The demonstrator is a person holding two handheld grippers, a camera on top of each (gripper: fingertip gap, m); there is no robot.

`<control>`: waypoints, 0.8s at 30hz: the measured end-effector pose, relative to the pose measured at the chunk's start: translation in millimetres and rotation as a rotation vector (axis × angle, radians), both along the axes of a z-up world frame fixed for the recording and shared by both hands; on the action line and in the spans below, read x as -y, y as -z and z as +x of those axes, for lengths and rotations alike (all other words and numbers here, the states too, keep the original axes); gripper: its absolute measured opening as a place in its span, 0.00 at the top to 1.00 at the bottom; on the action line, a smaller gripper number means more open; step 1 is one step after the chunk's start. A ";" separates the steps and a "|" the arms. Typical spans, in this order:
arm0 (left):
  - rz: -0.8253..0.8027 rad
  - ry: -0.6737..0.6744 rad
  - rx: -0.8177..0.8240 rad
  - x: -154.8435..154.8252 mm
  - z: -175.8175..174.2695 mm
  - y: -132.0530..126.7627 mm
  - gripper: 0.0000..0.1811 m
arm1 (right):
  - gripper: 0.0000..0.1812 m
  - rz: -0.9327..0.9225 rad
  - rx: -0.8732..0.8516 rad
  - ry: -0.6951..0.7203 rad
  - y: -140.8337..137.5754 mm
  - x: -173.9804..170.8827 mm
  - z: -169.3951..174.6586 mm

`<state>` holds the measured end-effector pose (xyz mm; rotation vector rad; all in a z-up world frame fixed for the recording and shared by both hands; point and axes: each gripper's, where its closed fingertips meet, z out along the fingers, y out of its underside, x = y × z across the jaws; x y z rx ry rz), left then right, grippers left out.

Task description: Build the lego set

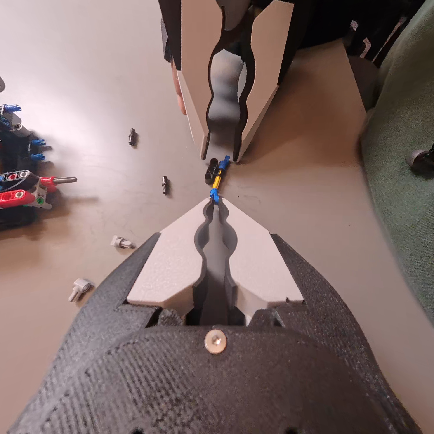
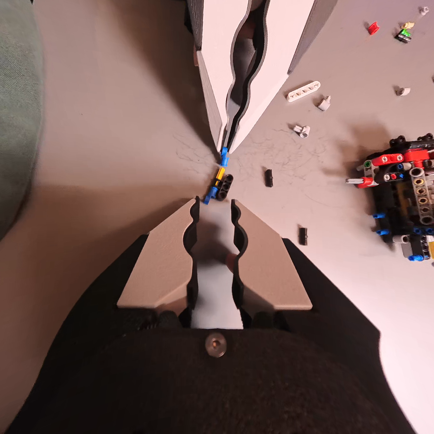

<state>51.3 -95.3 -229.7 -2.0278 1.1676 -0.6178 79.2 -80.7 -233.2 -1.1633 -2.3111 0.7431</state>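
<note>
Left gripper (image 1: 215, 199), grey-white fingers on black printed body, is pinched narrow on the near blue pin end (image 1: 214, 193) of a small lego sub-assembly (image 1: 217, 175) — blue connector pins at both ends of a yellow axle, short black three-hole beam alongside. Sub-assembly sits at frame centre in both wrist views, low over the beige tabletop (image 1: 94, 70); cannot tell if it touches the surface. Right gripper (image 2: 215, 202) is spread wide, holding nothing, tips just beside the far blue pin (image 2: 209, 195) and black beam (image 2: 225, 186). Two loose black pins (image 2: 269, 178) lie right of centre in the right wrist view, light grey connectors (image 2: 301, 130) and a white flat beam (image 2: 303, 91) further up right. Partly built red, black and grey lego vehicle (image 2: 404, 195) is at the right edge there, and at the left edge in the left wrist view — well apart from the grippers. Green fabric (image 1: 404, 164) along the right side of the left wrist view.
</note>
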 end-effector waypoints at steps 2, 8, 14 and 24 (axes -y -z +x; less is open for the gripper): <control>0.003 0.006 -0.016 0.9 -0.5 2.3 0.99 | 0.86 0.005 0.006 0.005 0.0 1.7 -3.4; 0.017 0.016 -0.038 1.9 -0.8 5.4 0.99 | 0.91 0.010 0.022 0.011 0.9 -0.4 -10.2; 0.014 0.016 -0.027 1.6 -0.8 5.4 0.99 | 0.92 -0.009 0.022 -0.016 1.1 -1.4 -13.2; 0.029 0.032 -0.030 0.3 1.4 5.3 0.99 | 0.92 0.002 -0.024 -0.049 0.6 -1.6 -13.4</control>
